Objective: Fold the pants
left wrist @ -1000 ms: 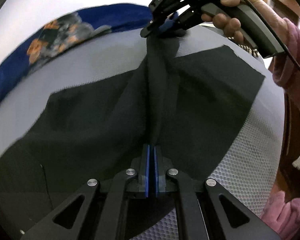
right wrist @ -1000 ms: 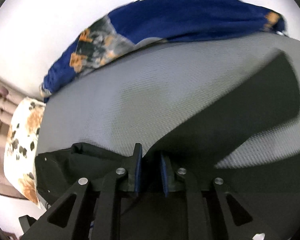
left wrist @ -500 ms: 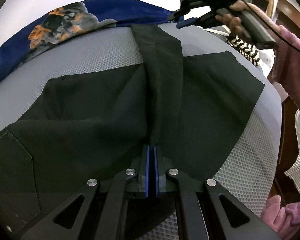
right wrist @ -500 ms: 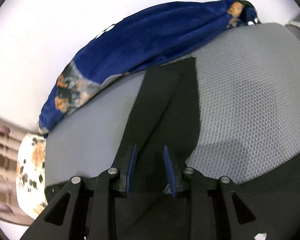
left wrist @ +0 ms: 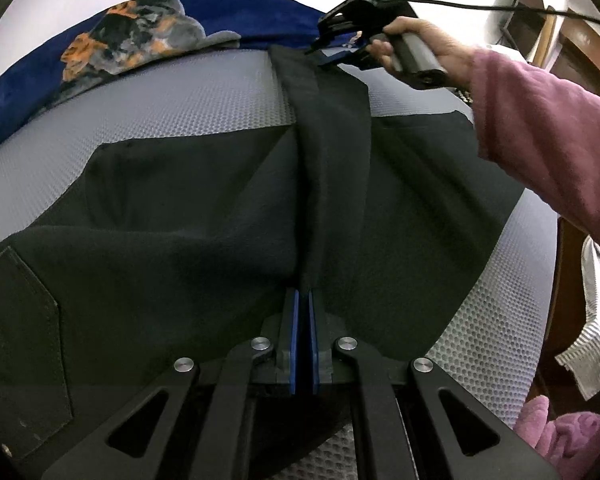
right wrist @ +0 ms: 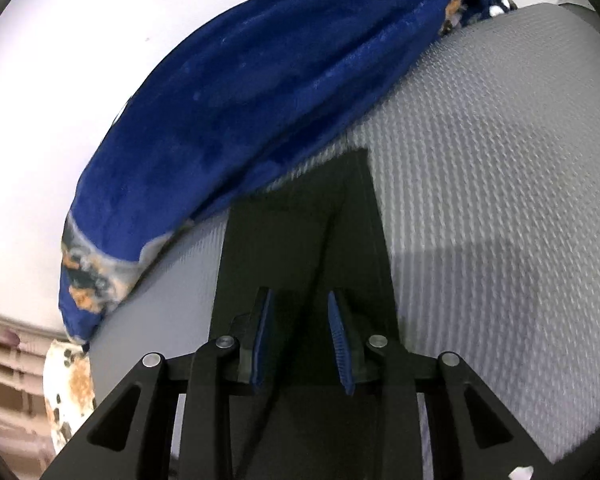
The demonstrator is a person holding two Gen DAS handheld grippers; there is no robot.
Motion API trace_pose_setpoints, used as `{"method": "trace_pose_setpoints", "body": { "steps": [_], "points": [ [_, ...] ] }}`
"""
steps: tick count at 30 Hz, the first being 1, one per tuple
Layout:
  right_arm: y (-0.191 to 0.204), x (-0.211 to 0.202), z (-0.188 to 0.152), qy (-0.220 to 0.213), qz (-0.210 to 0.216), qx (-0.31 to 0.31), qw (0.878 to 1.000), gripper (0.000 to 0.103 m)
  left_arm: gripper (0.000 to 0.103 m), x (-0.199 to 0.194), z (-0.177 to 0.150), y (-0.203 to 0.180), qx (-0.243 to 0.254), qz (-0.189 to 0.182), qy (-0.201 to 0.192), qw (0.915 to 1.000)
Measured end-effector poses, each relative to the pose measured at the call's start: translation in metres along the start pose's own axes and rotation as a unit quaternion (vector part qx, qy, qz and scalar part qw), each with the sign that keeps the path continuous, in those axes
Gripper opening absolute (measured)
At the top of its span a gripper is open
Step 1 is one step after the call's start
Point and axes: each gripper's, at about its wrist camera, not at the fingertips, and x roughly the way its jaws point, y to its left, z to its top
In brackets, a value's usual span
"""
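Black pants [left wrist: 204, 216] lie spread on the grey mat [left wrist: 180, 100]; your left gripper [left wrist: 303, 300] pinches the fold ridge, right gripper [right wrist: 300, 312] gapes over the leg end, so tugging now could skew that strip.

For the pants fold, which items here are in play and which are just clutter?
In play: black pants; left gripper, shut on them; right gripper, open over the leg end.
Clutter: blue blanket; striped cloth; pink cloth.
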Motion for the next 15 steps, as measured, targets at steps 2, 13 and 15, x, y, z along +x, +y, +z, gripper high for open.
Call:
{"method": "trace_pose_setpoints", "body": {
  "steps": [2,13,15],
  "points": [
    [0.0,0.005,0.008,-0.011,0.002,0.006,1.0,0.026,0.005,0.001,0.0,0.002,-0.008,-0.006,0.001,1.0],
    [0.019,0.021,0.027,-0.021,-0.005,-0.028,0.999,0.011,0.005,-0.001,-0.003,0.007,-0.045,-0.015,-0.004,0.9989],
    [0.025,0.024,0.025,-0.02,-0.003,-0.035,0.999,0.009,0.005,-0.001,-0.004,0.008,-0.051,-0.014,-0.006,0.9986]
  ]
}}
